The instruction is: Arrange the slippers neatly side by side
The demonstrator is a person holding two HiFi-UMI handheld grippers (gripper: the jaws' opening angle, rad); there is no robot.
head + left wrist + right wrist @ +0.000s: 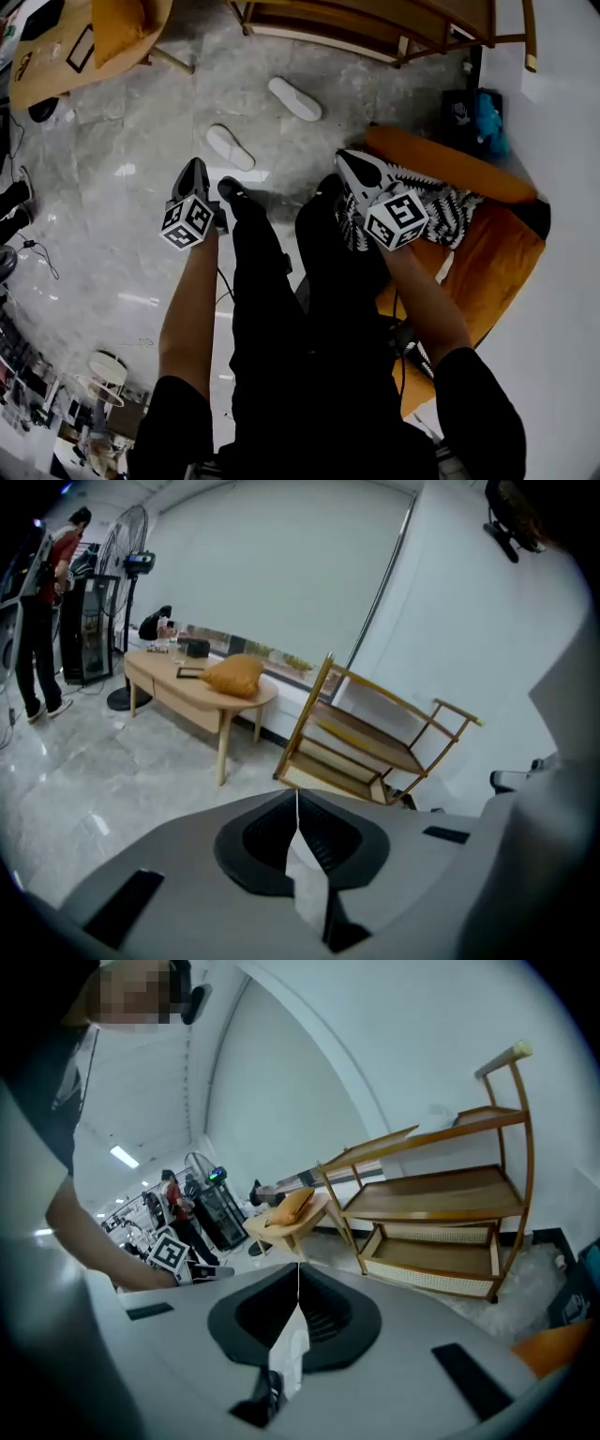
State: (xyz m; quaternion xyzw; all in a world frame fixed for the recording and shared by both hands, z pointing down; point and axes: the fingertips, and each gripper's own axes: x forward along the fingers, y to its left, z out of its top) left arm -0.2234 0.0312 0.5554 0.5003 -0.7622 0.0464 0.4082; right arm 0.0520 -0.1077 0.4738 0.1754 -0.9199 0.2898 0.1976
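Observation:
Two white slippers lie apart on the grey marble floor in the head view, one [294,98] farther away and angled, the other [230,147] nearer and to the left. My left gripper [194,171] hovers just short of the nearer slipper, jaws shut on nothing. My right gripper [349,161] is held to the right of both slippers, also shut and empty. In the left gripper view the left gripper [297,797] has its jaws pressed together; the right gripper [299,1269] shows the same in its own view. Neither gripper view shows a slipper.
A wooden shelf rack [375,23] stands at the back, a wooden table [56,66] with a yellow cushion [117,23] at the back left. An orange seat [487,253] with a black-and-white cloth [450,211] is at my right. A person [42,621] stands far left beside a fan [131,546].

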